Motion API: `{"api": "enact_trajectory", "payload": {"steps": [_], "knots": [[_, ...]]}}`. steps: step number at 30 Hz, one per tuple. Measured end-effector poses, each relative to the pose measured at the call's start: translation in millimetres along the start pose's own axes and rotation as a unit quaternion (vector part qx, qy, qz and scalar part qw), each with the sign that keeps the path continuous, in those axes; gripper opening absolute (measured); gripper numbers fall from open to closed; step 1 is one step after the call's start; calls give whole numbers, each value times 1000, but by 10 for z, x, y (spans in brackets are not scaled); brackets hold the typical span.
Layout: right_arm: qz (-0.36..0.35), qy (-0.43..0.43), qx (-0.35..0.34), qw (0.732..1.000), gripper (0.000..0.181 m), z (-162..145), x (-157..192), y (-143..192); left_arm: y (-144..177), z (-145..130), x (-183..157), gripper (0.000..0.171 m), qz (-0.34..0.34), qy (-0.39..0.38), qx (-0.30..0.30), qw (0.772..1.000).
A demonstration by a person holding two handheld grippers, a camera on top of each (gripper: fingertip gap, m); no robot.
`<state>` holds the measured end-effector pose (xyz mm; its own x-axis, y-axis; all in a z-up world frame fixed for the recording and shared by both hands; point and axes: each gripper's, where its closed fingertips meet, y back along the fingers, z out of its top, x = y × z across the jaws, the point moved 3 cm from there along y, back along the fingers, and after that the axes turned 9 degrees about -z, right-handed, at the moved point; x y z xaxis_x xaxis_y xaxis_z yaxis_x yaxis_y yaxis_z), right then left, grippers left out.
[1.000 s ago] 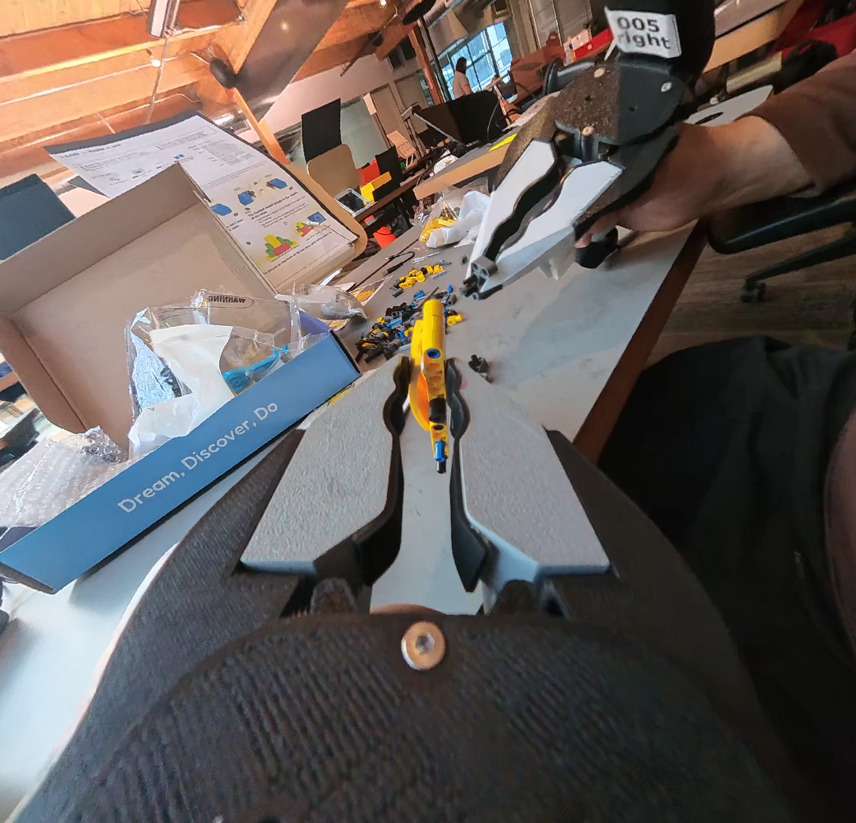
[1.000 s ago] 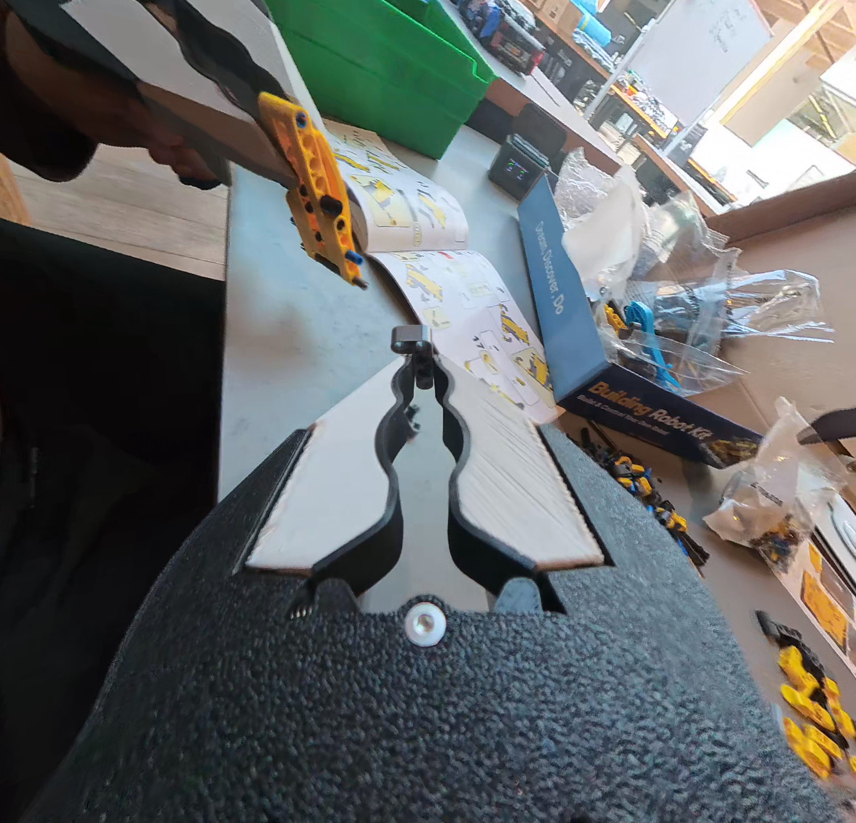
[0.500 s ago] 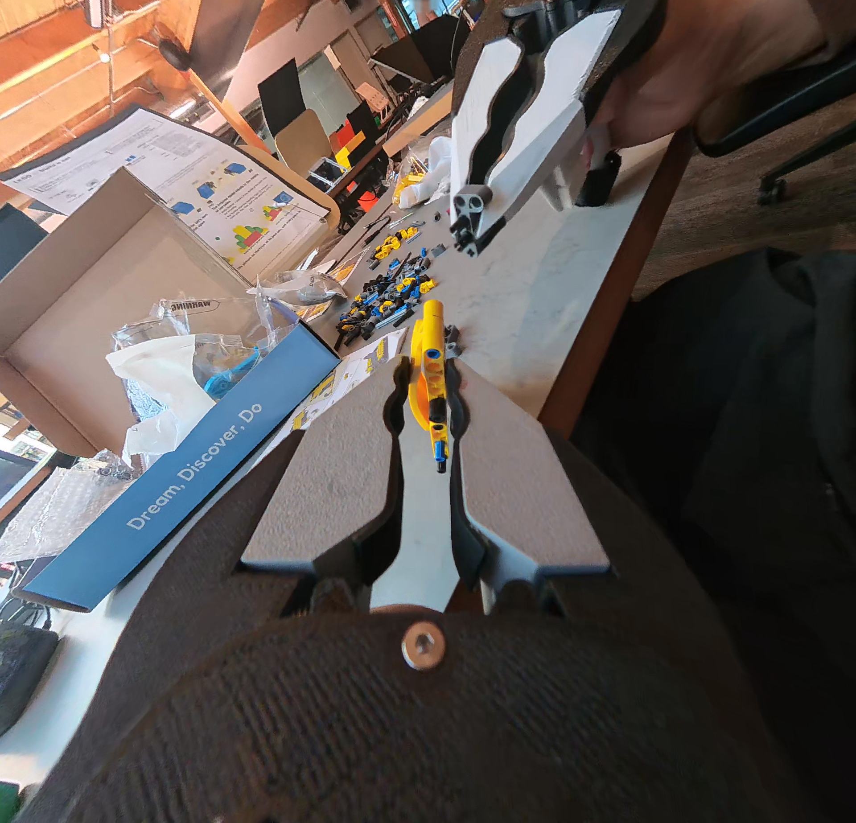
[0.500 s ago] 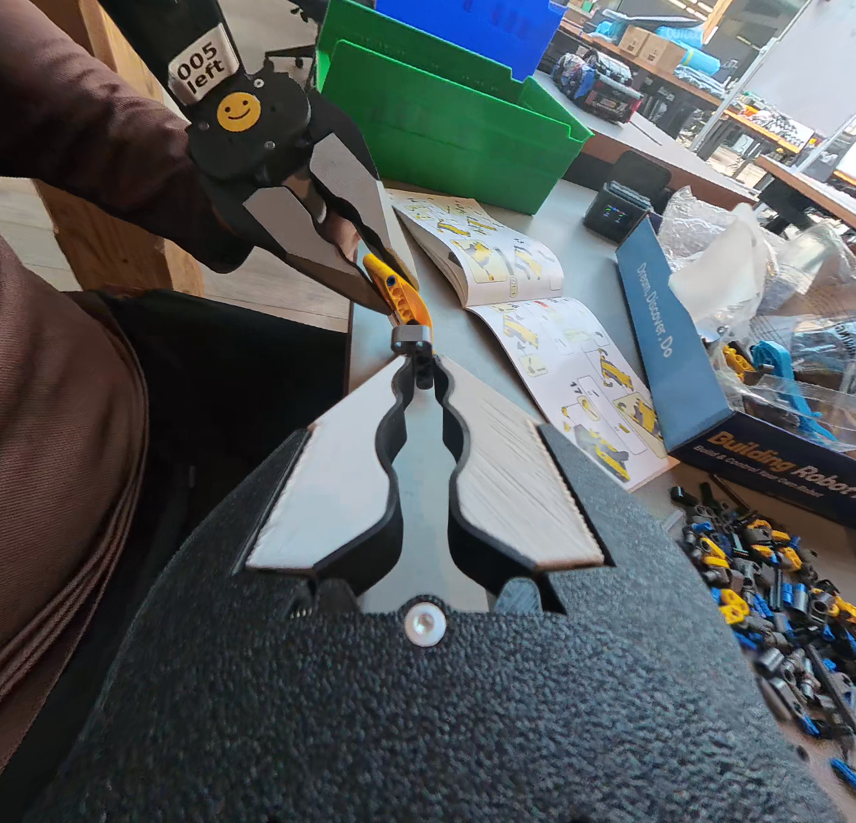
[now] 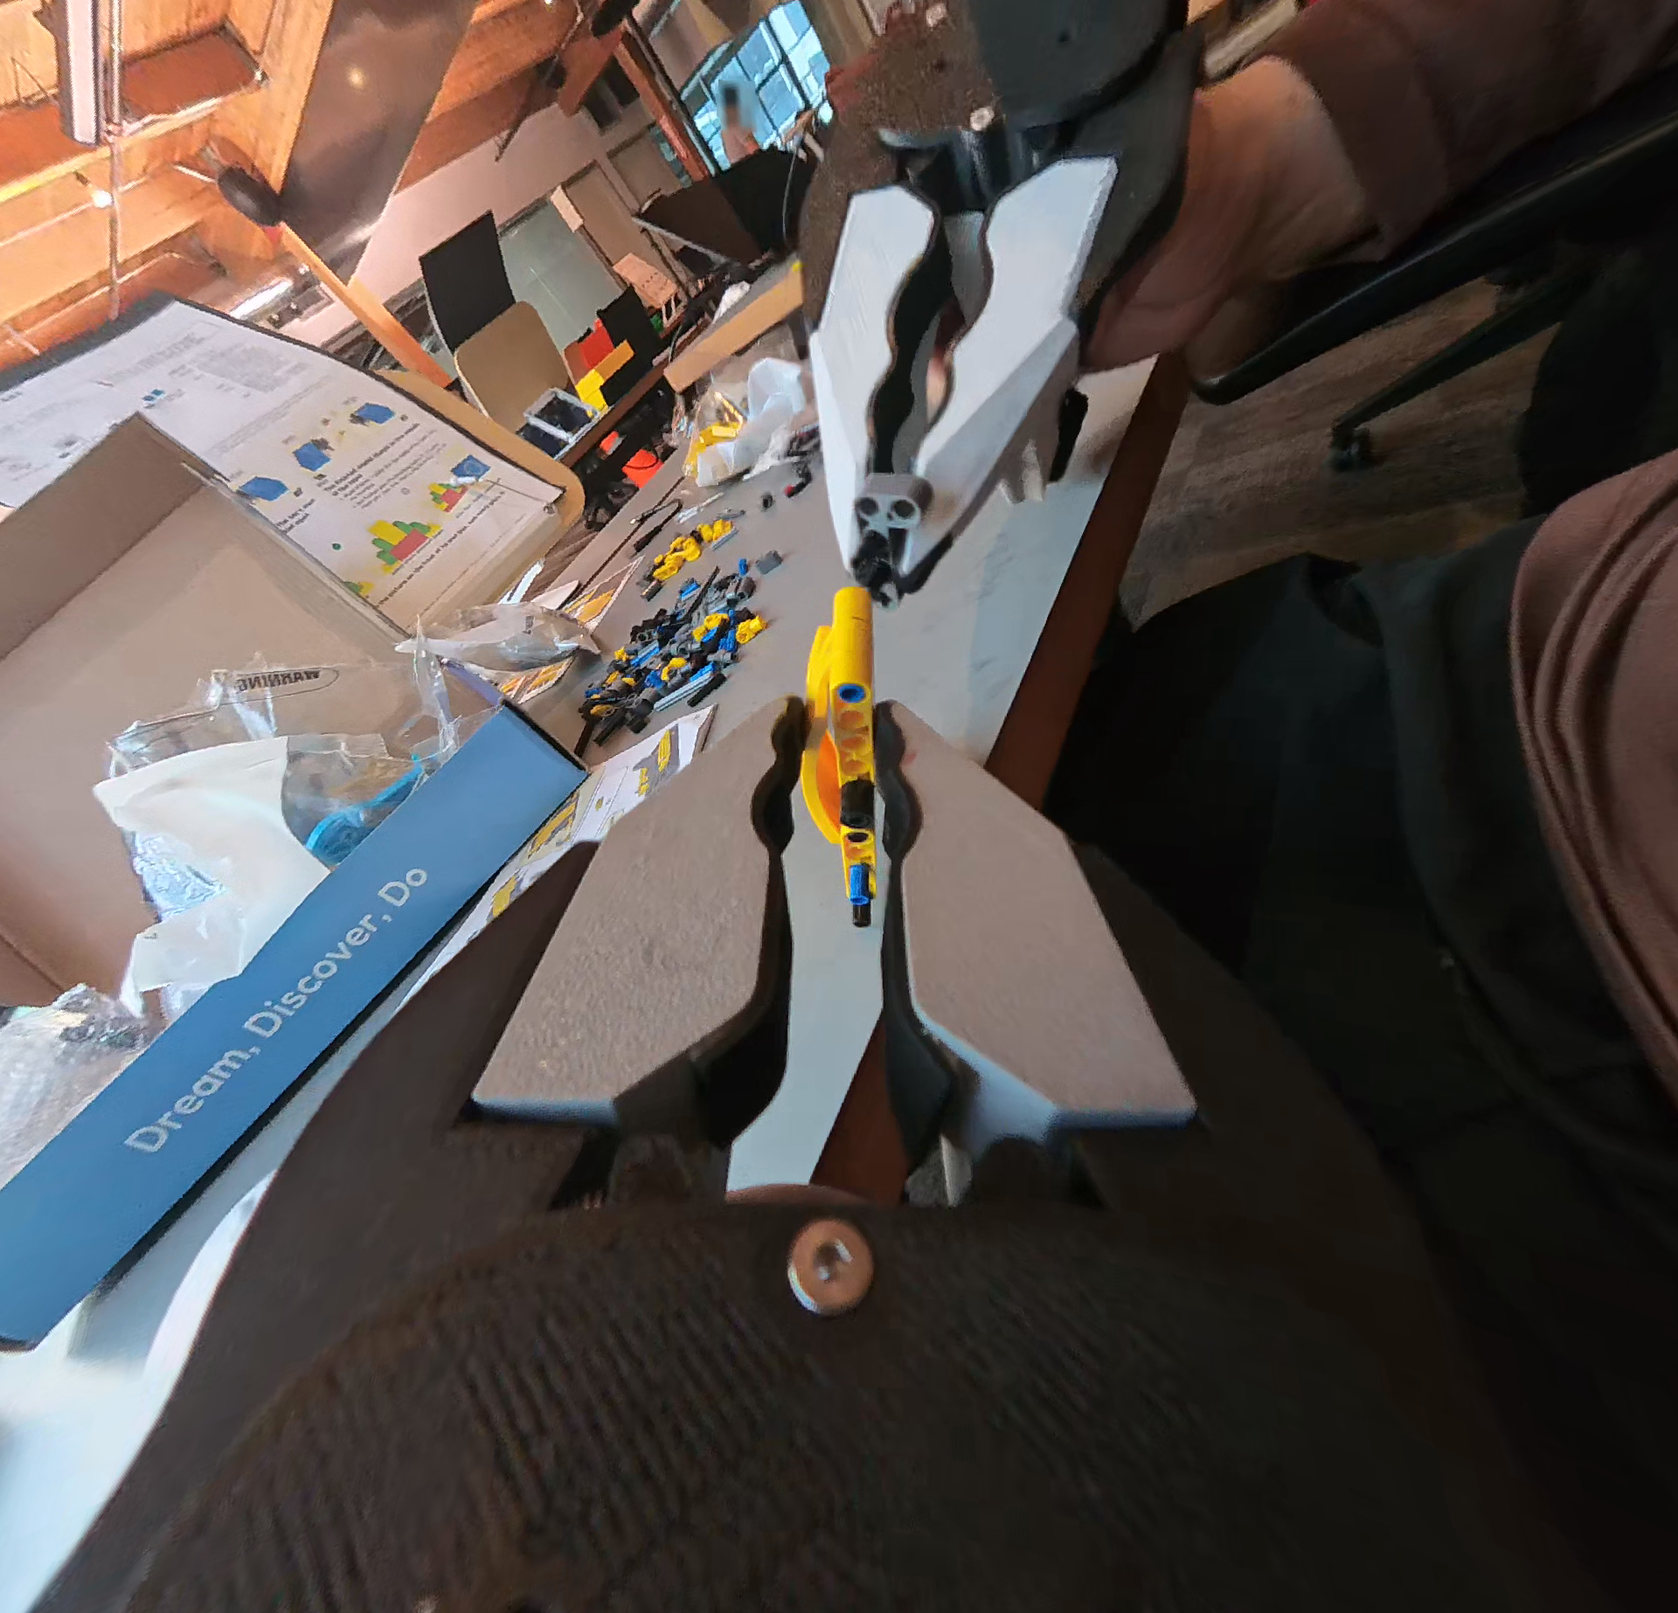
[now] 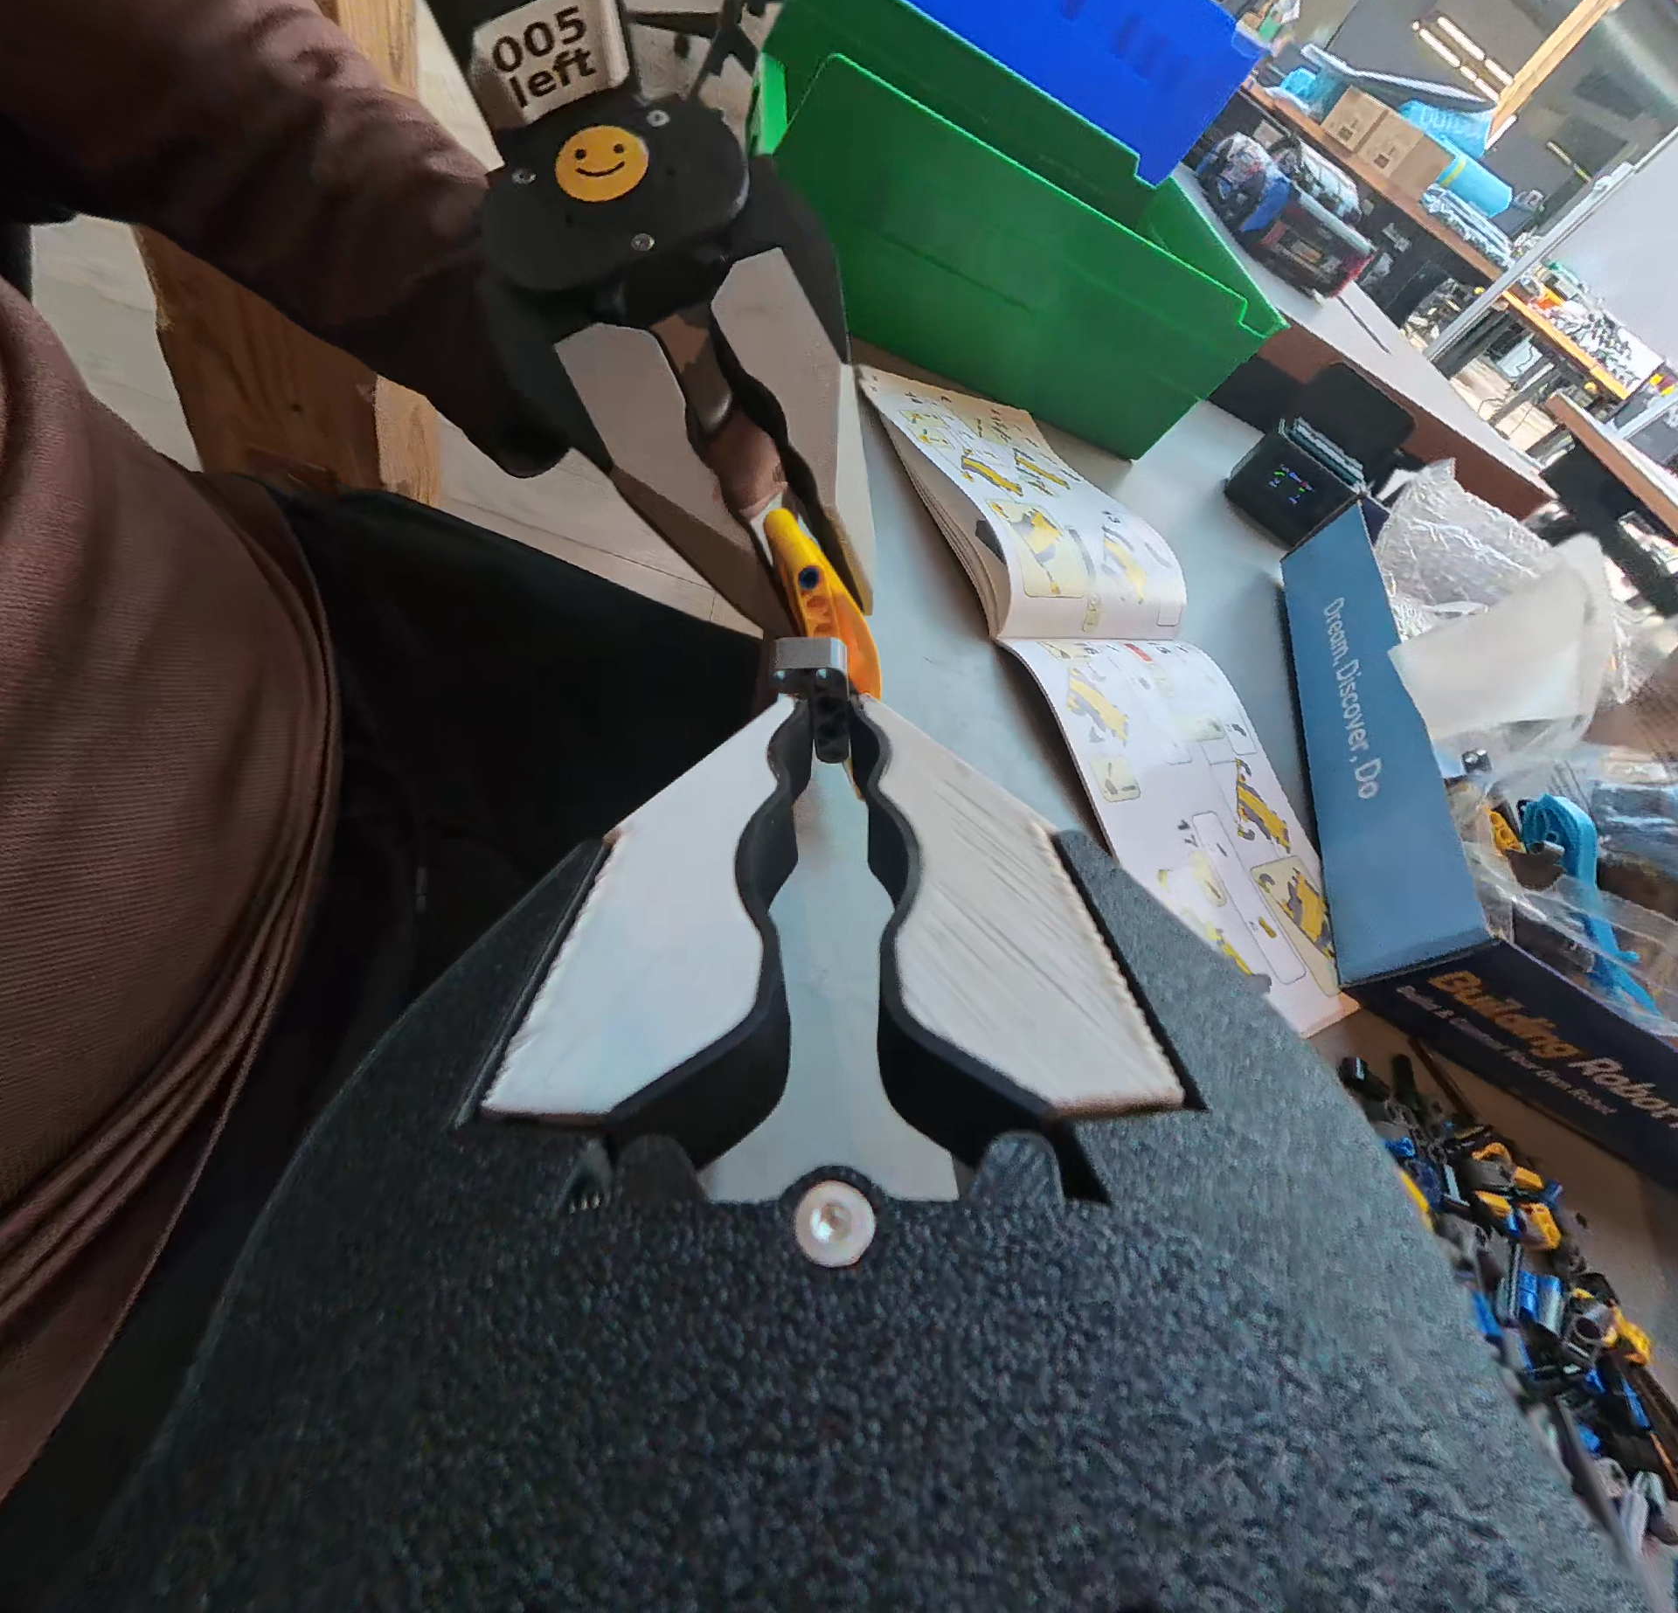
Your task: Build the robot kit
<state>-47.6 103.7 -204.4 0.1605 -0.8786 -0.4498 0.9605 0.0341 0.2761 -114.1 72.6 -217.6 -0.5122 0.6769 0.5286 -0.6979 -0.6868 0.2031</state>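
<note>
My left gripper (image 5: 840,721) is shut on a yellow holed beam (image 5: 846,734) with blue and black pins, held above the table's front edge. My right gripper (image 6: 826,716) is shut on a small grey connector (image 6: 811,666) with a black pin part below it. In the left wrist view the right gripper (image 5: 885,562) comes down from above, and its grey connector (image 5: 894,507) sits at the far tip of the yellow beam. In the right wrist view the left gripper (image 6: 799,584) and yellow beam (image 6: 822,612) lie just beyond the connector. Whether the two pieces touch is unclear.
An open instruction booklet (image 6: 1090,662) lies on the grey table (image 5: 999,571). A blue kit box (image 6: 1389,807) with plastic bags (image 5: 227,798) stands beside it, by a cardboard box (image 5: 82,643). Loose small parts (image 5: 676,652) form a pile. Green bins (image 6: 999,235) stand behind. Less than 4 cm separates the two grippers' tips.
The two grippers have come together. The right gripper, with its grey connector, has moved down to the tip of the yellow beam. Both stay shut on their pieces.
</note>
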Motion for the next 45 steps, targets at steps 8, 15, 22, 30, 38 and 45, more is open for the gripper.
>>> {"api": "enact_trajectory", "payload": {"steps": [8, 15, 22, 30, 38, 45], "knots": [[28, 6, -35, 999, 9, 347, 149, 120, 142, 329, -42, 12, -67, 73, -100, 990], [49, -53, -19, 997, 8, 321, 122, 117, 92, 318, -119, 12, -105, 98, -99, 985], [98, -156, -26, 983, 6, 359, 78, 142, 68, 304, -146, 12, -120, 126, -104, 979], [133, -186, 6, 973, 7, 267, 156, 88, 54, 271, -159, 12, -138, 166, -100, 971], [145, -199, 31, 969, 7, 218, 172, 72, 34, 214, -151, 12, -145, 192, -86, 967], [151, -212, 51, 964, 6, 136, 169, 55, -5, 148, -170, 12, -175, 249, -79, 949]]}}
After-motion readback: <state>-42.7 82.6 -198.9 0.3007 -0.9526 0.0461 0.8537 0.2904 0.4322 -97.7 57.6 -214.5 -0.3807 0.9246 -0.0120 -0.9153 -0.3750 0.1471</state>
